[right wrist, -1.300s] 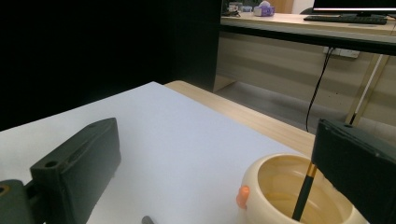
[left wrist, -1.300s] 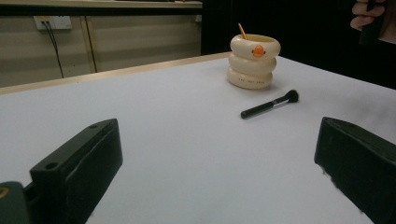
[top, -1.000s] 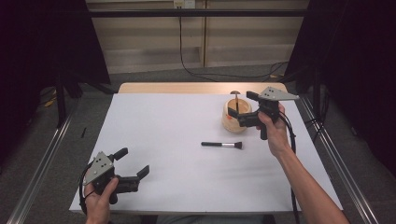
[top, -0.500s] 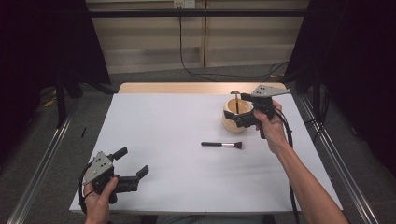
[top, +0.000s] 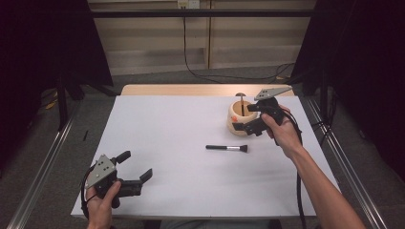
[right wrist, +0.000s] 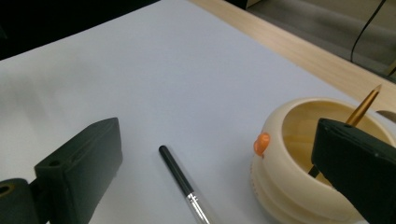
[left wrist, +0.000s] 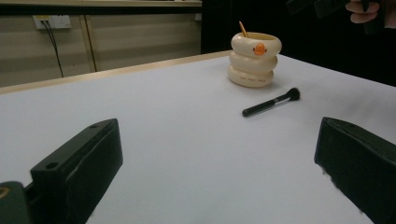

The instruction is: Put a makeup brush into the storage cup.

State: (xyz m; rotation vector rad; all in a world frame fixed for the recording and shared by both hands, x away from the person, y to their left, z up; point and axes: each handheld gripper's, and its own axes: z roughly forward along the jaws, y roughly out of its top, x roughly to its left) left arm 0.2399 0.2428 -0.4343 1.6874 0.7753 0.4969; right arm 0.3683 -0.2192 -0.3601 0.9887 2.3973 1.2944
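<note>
Claws spread over white bench, cup and brush at right

Bench (top: 191, 143) carries a white sheet; bare wood edge shows at 12 o'clock. Cream ringed cup (top: 237, 117) with an orange beak mark stands at roughly 1 o'clock from bench centre; a gold-tipped stick (right wrist: 363, 108) leans inside it. Black-handled makeup brush (top: 227, 148) lies flat on the sheet just at 6 o'clock of the cup, apart from it, bristles toward 3 o'clock.

Right claw (top: 250, 118) is held in the right hand above the cup's 3 o'clock side, jaws spread, nothing between them. Left claw (top: 135, 168) hovers low near the 7 o'clock corner, jaws spread wide and empty, well apart from cup and brush.
</note>
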